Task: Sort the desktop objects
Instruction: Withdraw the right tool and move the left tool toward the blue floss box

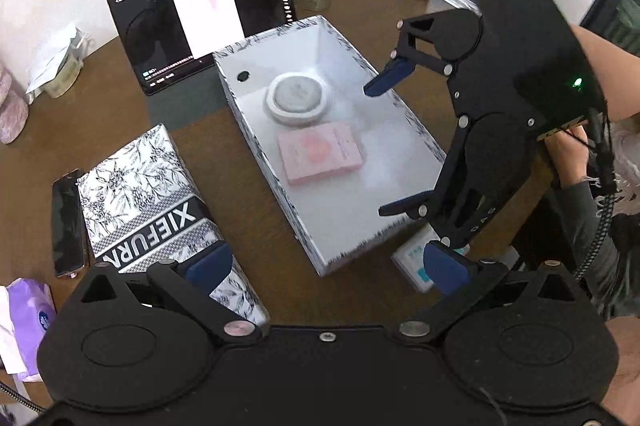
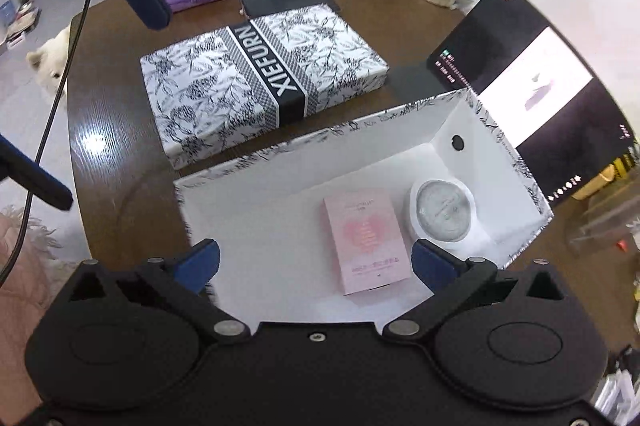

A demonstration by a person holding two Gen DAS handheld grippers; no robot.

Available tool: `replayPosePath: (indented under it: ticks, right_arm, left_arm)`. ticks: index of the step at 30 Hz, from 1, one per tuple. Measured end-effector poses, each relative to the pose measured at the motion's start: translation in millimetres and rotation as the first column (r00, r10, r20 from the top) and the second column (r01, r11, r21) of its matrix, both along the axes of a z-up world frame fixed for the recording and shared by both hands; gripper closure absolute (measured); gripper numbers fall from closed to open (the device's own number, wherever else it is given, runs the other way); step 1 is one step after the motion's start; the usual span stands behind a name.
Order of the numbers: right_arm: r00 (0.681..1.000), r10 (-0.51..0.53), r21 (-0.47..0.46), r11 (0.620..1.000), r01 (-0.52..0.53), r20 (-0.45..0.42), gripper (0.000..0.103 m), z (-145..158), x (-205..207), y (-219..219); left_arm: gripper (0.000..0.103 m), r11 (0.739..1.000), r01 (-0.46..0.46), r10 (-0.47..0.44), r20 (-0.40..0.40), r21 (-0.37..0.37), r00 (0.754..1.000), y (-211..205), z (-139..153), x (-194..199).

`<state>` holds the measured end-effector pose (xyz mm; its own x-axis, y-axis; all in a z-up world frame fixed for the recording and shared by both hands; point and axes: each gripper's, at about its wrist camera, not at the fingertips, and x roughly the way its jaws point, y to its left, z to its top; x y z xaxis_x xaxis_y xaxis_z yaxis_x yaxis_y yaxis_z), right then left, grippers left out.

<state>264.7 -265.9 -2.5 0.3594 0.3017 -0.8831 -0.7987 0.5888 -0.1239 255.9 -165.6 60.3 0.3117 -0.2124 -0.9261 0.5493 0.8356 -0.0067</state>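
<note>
Phone and patterned lid are laid side by side at the left of the surface, the lid set off so that the box beside it is left open for filling. Inside the box, a round white case and a pink card pack are found lying flat, just apart. The left claw is held spread and empty near the lid's end; the right claw is held wide and empty over the box. A small white packet is left outside by the box's near corner.

Open box holding pink card pack, round tin (touching), patterned lid beside
</note>
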Motion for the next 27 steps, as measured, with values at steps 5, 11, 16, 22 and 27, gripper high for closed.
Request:
replayPosePath:
  ticks: [5,11,16,22,27]
  right_arm:
    - [0.998,-0.059,0.007,0.998,0.059,0.015,0.000,8,-27,3]
    - [0.994,-0.109,0.022,0.994,0.108,0.023,0.000,15,-58,6]
    - [0.991,-0.126,0.033,0.992,0.125,0.031,0.000,19,-77,3]
    - [0.994,-0.105,0.035,0.994,0.103,0.036,0.000,18,-96,-8]
    - [0.998,-0.060,0.048,0.997,0.059,0.036,0.000,17,-114,-22]
  left_arm:
    - [0.000,0.998,0.065,-0.065,0.004,0.005,0.998,3,-2,-20]
    - [0.000,0.990,0.141,-0.141,-0.014,0.007,0.990,1,-9,-41]
    - [0.000,0.985,0.172,-0.172,-0.027,0.015,0.985,-6,-18,-53]
    - [0.000,0.983,0.182,-0.181,-0.041,0.021,0.983,-15,-30,-73]
    - [0.000,0.985,0.173,-0.172,-0.040,0.018,0.984,-36,-40,-84]
